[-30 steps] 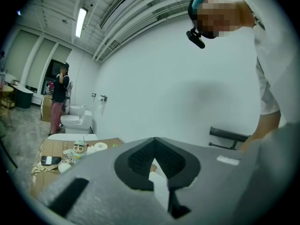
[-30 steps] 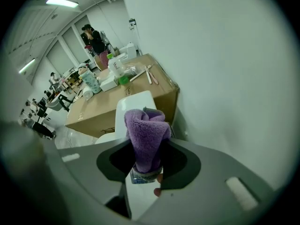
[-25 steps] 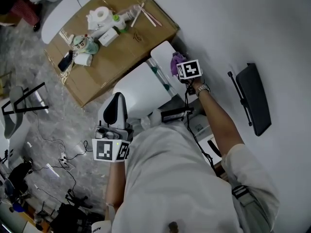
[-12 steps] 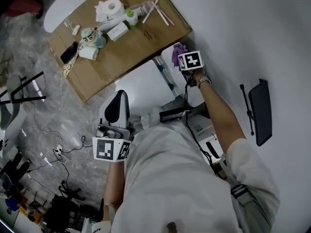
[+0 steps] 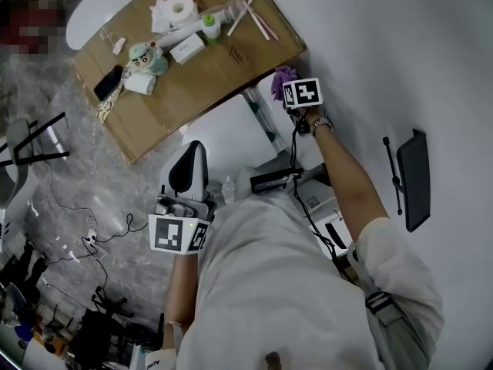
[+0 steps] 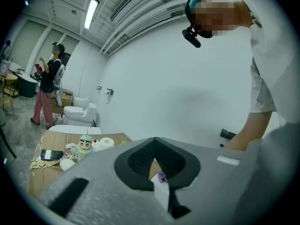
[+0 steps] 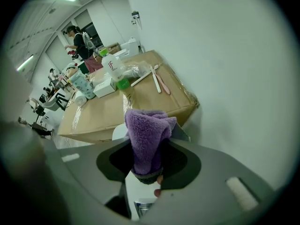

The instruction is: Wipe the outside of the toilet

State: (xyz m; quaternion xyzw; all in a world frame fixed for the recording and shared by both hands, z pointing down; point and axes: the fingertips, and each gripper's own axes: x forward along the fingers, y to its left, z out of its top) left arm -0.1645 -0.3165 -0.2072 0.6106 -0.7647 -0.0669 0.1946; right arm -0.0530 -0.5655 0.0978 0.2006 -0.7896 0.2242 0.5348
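The white toilet (image 5: 223,133) stands below me, its tank (image 5: 264,91) against the white wall. My right gripper (image 5: 293,87) is over the tank's far end, shut on a purple cloth (image 5: 283,76). In the right gripper view the cloth (image 7: 146,130) bulges out from between the jaws of that gripper (image 7: 150,146), above the tank's corner. My left gripper (image 5: 189,164) hovers near the front of the bowl with its jaws together and nothing in them. In the left gripper view the gripper (image 6: 153,139) points toward the tank, and a bit of the cloth (image 6: 161,176) shows through the gap.
A cardboard box (image 5: 192,75) stands right behind the toilet and carries a paper roll (image 5: 182,9), a bottle, a figurine and a phone. A black flat object (image 5: 412,177) is by the wall at right. Cables (image 5: 85,237) lie on the floor at left. A person (image 6: 47,88) stands far off.
My right gripper has carried the cloth a little farther along the tank, toward the box corner. The left gripper has stayed where it was, still shut.
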